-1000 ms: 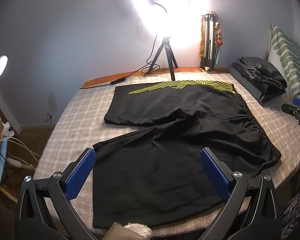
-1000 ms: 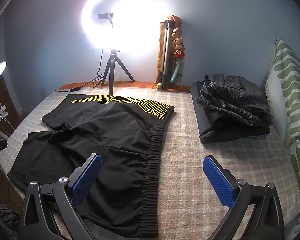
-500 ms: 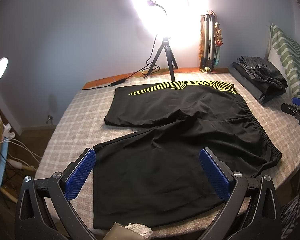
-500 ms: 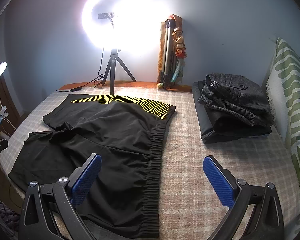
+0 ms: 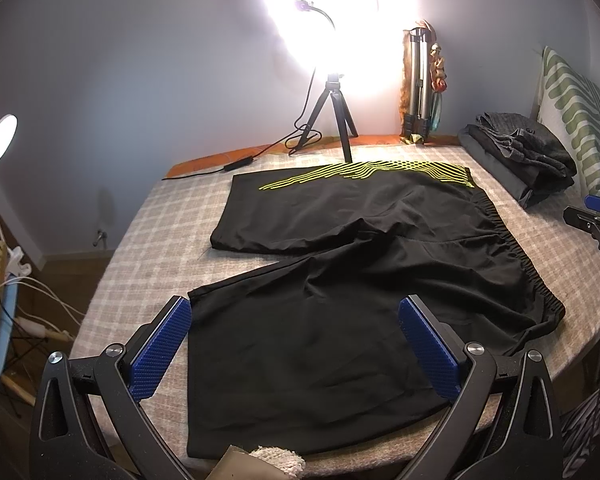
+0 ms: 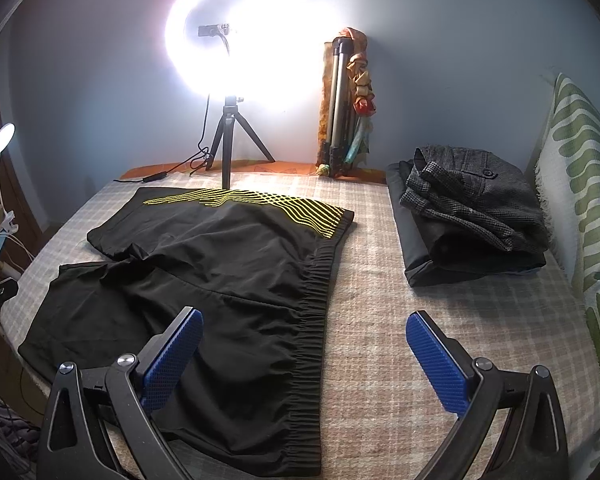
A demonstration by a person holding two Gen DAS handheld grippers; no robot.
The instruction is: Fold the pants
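Shorts (image 5: 360, 280): spread flat on bed (image 6: 420, 320), legs apart, waistband toward right.
Left gripper (image 5: 294, 340): jaws wide, empty, over near leg.
Right gripper (image 6: 304, 356): jaws wide, empty, over waistband.

The pants (image 5: 340, 280) are black, with thin yellow wavy lines across the far leg. The bed (image 6: 440, 292) wears a plaid cover — beige, tan and pale grey checks. Both grippers carry blue, finely dimpled pads on black fingers (image 5: 160, 344). The folded clothes (image 6: 476, 204) show a grey-and-black houndstooth weave over plain dark fabric. The cushion (image 6: 584, 184) is cream with green wavy bands — the wall (image 6: 440, 60) pale blue-grey.
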